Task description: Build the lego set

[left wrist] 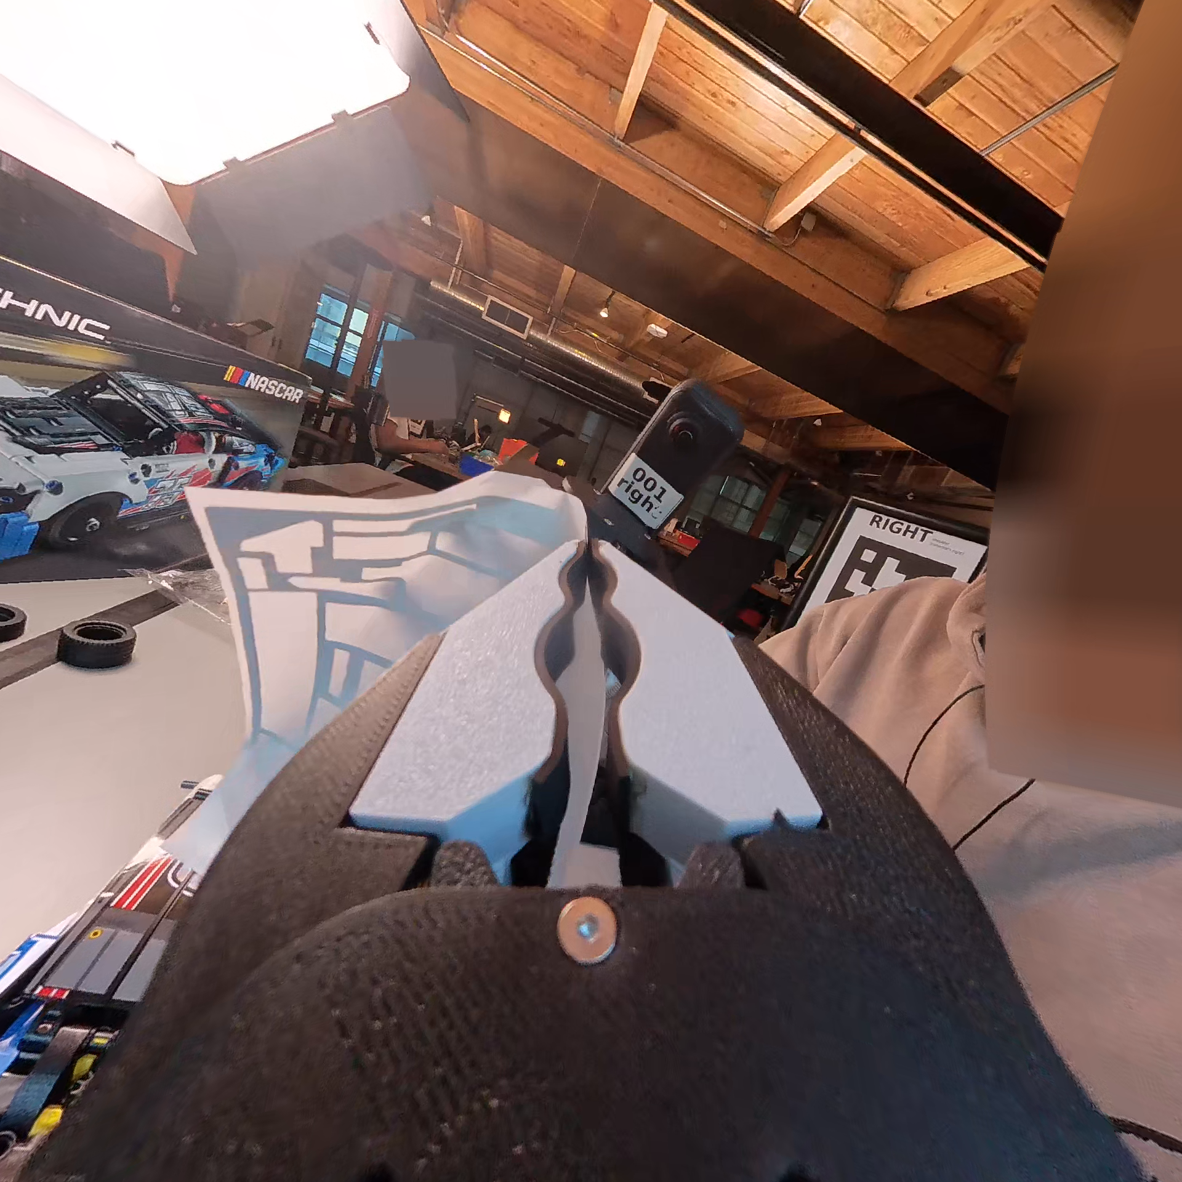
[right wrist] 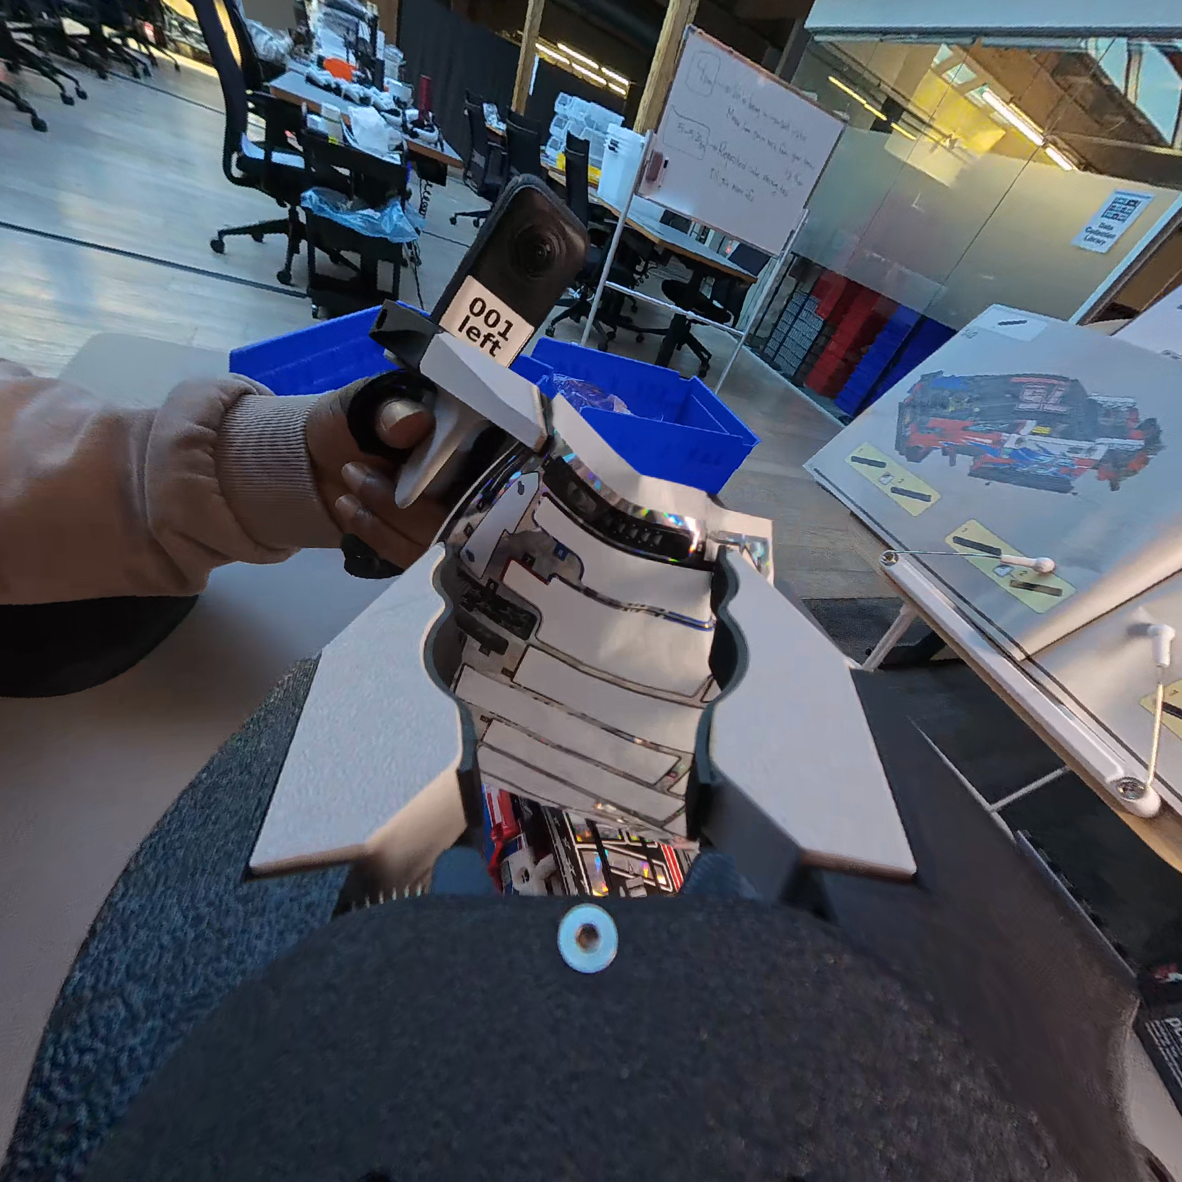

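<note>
Both grippers meet at one sticker sheet (right wrist: 595, 639): left gripper (left wrist: 588, 556) pinches its edge, right gripper (right wrist: 579, 575) jaws spread around it.

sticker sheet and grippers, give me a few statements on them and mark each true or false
1. The left gripper is shut on the sticker sheet. True.
2. The right gripper is clamped on the sheet. False: its fingers stand apart, the sheet between them.
3. The bins behind the sheet are red. False: they are blue.
4. Loose tyres lie on the table. True.
5. The instruction booklet lies flat on the table. False: it rests tilted on a stand.
</note>
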`<state>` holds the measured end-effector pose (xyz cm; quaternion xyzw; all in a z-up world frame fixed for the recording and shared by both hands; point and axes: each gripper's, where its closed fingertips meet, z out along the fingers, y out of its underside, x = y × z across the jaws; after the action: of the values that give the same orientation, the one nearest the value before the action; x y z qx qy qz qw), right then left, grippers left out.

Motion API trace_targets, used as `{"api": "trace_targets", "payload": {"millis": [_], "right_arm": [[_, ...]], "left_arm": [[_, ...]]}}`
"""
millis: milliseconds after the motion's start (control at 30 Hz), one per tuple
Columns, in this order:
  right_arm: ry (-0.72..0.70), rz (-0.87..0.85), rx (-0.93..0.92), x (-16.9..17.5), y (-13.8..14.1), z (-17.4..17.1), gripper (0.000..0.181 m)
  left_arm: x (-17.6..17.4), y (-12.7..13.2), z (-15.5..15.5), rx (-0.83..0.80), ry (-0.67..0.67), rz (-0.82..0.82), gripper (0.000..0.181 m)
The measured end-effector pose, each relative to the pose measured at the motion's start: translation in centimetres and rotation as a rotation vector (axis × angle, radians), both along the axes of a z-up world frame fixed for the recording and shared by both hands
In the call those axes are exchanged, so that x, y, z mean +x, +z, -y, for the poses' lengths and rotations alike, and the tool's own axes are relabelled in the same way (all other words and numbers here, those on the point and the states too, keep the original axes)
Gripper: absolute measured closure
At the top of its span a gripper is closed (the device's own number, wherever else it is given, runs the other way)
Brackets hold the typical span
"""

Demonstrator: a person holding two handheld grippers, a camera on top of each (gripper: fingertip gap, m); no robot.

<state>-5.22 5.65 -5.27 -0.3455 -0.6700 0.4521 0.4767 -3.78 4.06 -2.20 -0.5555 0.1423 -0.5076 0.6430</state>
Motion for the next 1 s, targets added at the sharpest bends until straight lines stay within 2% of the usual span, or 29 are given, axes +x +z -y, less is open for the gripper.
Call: {"api": "trace_targets", "payload": {"millis": [167, 300, 567, 800, 1000], "right_arm": [[0.061, 0.046, -0.035, 0.1, -0.6, 1.3, 0.11], [0.078, 0.082, -0.018, 0.5, -1.0, 1.6, 0.119], [-0.008, 0.046, -0.034, 1.6, 1.0, -1.0, 0.129], [0.038, 0.073, -0.032, 0.7, -0.5, 0.5, 0.127], [0.142, 0.03, -0.094, 1.0, 0.2, 2.4, 0.136]], "left_arm": [[0.6, 0.1, 0.1, 0.022, 0.026, -0.052, 0.181], [0.6, -0.3, -0.5, 0.038, 0.144, -0.17, 0.181], [-1.2, 0.9, -0.6, 0.096, 0.353, -0.282, 0.181], [0.4, 0.0, -0.8, 0.096, 0.302, -0.306, 0.181], [0.4, -0.3, -1.0, 0.091, 0.283, -0.291, 0.181]]}}
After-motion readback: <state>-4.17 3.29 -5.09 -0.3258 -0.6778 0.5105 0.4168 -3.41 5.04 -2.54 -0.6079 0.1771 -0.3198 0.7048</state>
